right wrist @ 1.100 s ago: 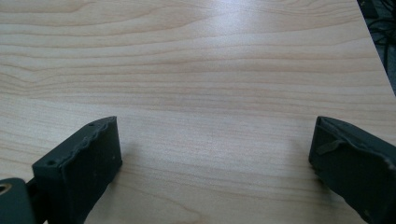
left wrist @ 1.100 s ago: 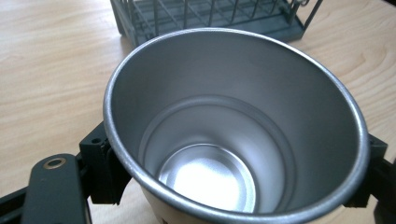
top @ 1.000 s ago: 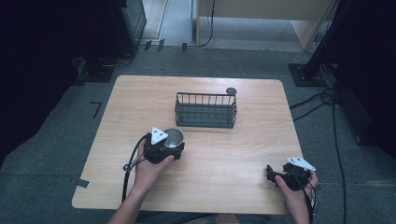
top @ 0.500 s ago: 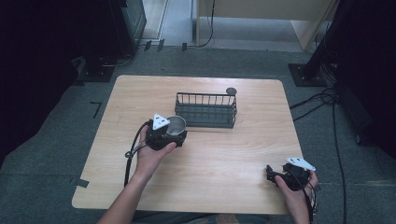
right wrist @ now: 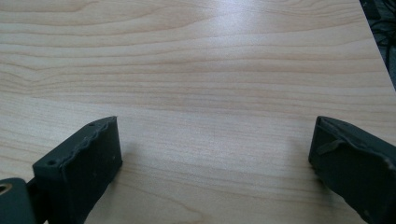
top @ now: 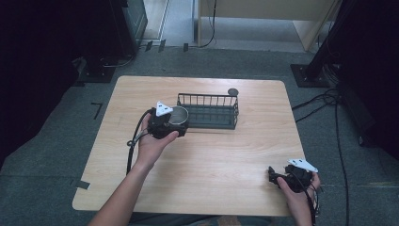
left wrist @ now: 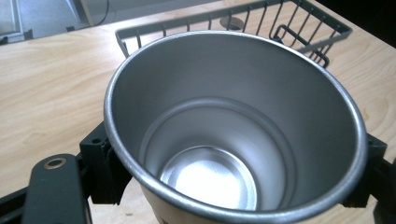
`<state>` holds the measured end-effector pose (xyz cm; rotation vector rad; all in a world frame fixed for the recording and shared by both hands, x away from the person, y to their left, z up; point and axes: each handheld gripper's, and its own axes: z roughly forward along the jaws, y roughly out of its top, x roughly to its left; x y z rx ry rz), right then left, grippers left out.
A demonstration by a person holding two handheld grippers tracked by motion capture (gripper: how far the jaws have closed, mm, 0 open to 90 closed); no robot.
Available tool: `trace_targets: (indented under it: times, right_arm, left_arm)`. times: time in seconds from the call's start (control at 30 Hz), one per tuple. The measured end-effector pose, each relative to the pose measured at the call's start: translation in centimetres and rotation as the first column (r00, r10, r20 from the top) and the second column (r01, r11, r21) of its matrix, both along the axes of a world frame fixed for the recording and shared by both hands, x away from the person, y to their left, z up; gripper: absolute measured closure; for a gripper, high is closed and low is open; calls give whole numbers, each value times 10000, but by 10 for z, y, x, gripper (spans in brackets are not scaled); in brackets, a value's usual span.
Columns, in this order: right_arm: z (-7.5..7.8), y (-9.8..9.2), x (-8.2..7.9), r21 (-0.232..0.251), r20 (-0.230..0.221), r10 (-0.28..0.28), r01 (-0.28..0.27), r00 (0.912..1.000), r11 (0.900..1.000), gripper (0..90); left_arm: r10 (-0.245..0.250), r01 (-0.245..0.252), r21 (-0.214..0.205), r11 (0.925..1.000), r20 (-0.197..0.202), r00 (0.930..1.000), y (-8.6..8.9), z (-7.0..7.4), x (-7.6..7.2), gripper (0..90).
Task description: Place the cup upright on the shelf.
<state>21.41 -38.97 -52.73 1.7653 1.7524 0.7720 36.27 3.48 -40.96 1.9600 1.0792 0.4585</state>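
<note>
Left gripper (top: 175, 123) is clamped on a metal cup (left wrist: 233, 135), jaws pressing its wall from either side in the left gripper view. The cup is upright, mouth up, empty inside.

In the high view the cup (top: 179, 114) sits left of centre frame, just at the left end of the wire basket (top: 209, 111). Cannot tell from above whether the cup is over the rim or beside it; in the left gripper view the basket (left wrist: 299, 23) fills the upper right of the frame, beyond the cup's far rim.

Progress, as a judgement: the grasp and the carry toward the basket look done. Left to do: clear the near-left rim, lower the cup inside, let go.

Right gripper (top: 282, 176) rests at the lower right of the high view, near the table (top: 226, 160) front edge. Its jaws stand wide apart over bare wood in the right gripper view (right wrist: 212, 154), holding nothing.

Room: basket interior appears empty, so there is space to set down. A small dark round object (top: 232, 92) lies just behind the basket's far right corner, out of the way. Watch the basket's thin wire top rail: the cup base could catch on it.
</note>
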Motion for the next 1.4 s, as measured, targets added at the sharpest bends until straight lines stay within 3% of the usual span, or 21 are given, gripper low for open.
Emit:
trace_targets:
  times: [0.77, 0.87, 1.4]
  right_arm:
    - [0, 0, 0, -2, -1, -2, 2, 10000, 10000, 17]
    - [0, 0, 0, 0, -2, -2, 2, 10000, 10000, 16]
    - [0, 0, 0, 2, 5, 80, -80, 10000, 10000, 17]
  left_arm:
    - [-51, 42, 315, 9995, 301, 9995, -23, 29, 44, 184]
    - [128, -134, 168, 9998, 351, 9993, -26, 31, 51, 184]
    - [363, -373, 204, 9991, 499, 9981, -44, 28, 84, 183]
